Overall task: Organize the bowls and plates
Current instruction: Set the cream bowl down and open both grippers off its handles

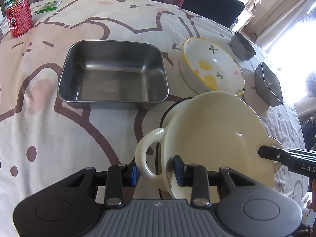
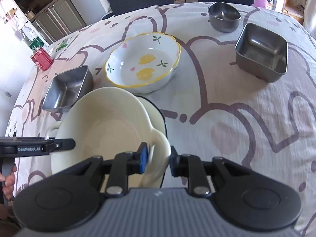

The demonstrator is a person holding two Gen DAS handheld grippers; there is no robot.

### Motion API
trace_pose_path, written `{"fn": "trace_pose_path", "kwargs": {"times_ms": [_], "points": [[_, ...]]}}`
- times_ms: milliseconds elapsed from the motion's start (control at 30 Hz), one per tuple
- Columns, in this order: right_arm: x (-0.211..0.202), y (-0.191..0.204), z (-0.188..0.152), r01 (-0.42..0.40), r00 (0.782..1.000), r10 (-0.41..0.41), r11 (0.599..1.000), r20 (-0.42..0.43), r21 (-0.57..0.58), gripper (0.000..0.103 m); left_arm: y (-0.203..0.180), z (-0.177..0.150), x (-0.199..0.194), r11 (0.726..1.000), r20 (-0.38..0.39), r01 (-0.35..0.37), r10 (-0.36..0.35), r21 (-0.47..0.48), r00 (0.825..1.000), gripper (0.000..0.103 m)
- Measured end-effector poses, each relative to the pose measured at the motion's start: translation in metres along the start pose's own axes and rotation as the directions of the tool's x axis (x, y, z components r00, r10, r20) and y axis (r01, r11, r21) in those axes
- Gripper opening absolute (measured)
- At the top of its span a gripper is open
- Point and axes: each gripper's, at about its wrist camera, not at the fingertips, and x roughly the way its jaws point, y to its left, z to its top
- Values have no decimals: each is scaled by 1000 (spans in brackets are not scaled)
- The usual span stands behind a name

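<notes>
Since the cream ceramic bowl with two loop handles (image 1: 213,126) offered a handle at each side, it was taken there by both hands at once. The left tongs (image 1: 156,170) stood partly closed across one handle and the adjoining wall, one blue pad outside the loop and the other inside the rim. The right tongs (image 2: 158,159) were closed in the same manner across the opposite handle, the pads appearing to bear on it, though that handle was blurred. The bowl sat tilted and, in my judgement, was carried clear of the table (image 1: 59,138), just above a white plate with a dark rim (image 1: 154,118) lying on the patterned cloth. A grip at both sides would steady a heavy, smooth vessel that one narrow grip might let swing. The large square stainless steel tray (image 1: 113,75) stood empty further out, and beside it the white scalloped bowl with yellow fruit and a yellow rim (image 1: 212,65). A small round steel bowl (image 1: 243,47) and a small square steel bowl (image 1: 268,85) stood apart towards the window, and a red milk can (image 1: 18,17) stood at the far corner. The pieces remained scattered singly, so the sorting looked to be at an early stage. Whether the cream bowl was destined for the plate or the tray could not be determined.
</notes>
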Motion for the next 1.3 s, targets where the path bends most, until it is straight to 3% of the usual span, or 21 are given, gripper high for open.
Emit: {"fn": "trace_pose_path", "kwargs": {"times_ms": [733, 900, 1300], "points": [[7, 4, 1, 51, 999, -51, 998, -16, -38, 31, -3, -1, -2, 1000, 2, 2, -2, 21, 1000, 37], [9, 5, 1, 43, 999, -44, 999, -12, -30, 31, -3, 0, -2, 1000, 2, -2, 1, 26, 1000, 37], [9, -16, -1, -14, 1000, 15, 998, -20, 59, 42, -8, 0, -2, 997, 15, -48, 48, 58, 999, 41]]}}
